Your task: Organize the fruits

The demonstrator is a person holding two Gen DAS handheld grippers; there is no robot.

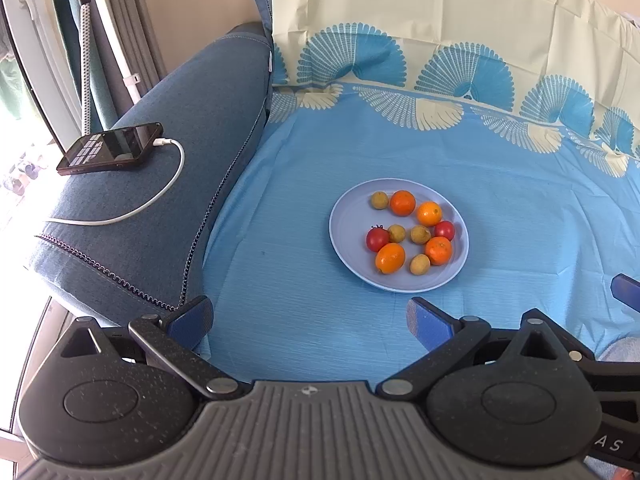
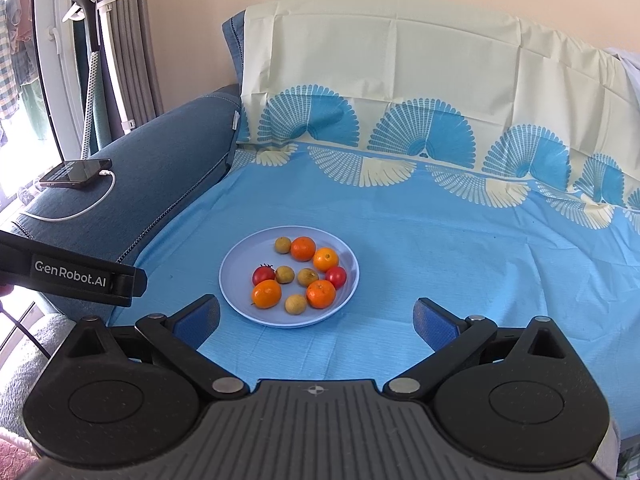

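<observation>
Fruits sit mixed on the plate (image 2: 236, 258) on the blue sheet (image 2: 440, 260). Left gripper (image 1: 310, 322) and right gripper (image 2: 316, 322) hang near it, fingers spread wide, holding nothing. The tomato (image 2: 263, 275) looks soft, so squeeze its round sides gently

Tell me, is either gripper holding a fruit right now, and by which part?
Nothing is held. The left gripper and the right gripper are both open and empty, short of the plate where all the fruit lies.
</observation>
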